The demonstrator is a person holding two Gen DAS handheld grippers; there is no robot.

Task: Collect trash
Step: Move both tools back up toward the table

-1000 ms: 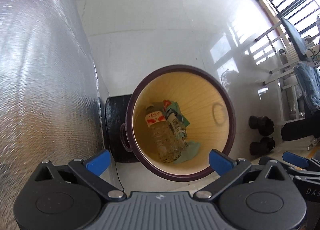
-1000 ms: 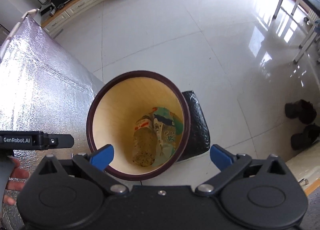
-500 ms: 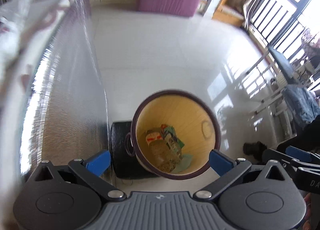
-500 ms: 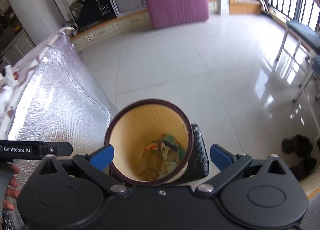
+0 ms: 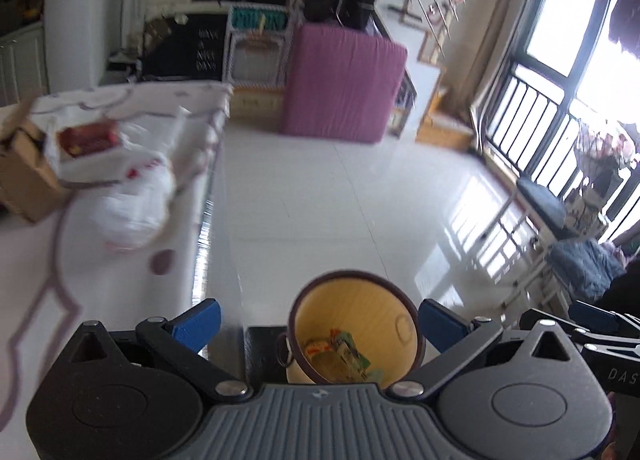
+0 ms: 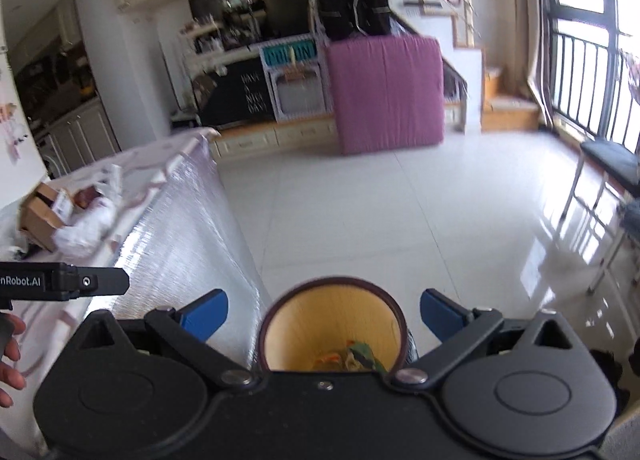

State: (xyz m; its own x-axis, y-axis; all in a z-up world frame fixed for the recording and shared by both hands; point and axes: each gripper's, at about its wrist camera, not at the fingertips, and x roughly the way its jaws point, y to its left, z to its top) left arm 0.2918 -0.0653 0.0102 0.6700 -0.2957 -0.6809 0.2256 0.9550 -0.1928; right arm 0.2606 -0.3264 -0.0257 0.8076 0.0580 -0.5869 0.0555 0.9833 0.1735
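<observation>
Both grippers have tilted up; upright bin (image 5: 356, 324), mouth upward, sits bottom centre; left gripper (image 5: 318, 320) and right gripper (image 6: 324, 314) spread apart, empty.

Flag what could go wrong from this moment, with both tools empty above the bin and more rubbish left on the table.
1. The white plastic bag lies near the table edge; a careless grab could push it off.
2. The cardboard box touches the bag, so pulling one may drag the other.
3. The left hand-held gripper and right hand-held gripper, both open, sit close together above the bin and could collide.
</observation>
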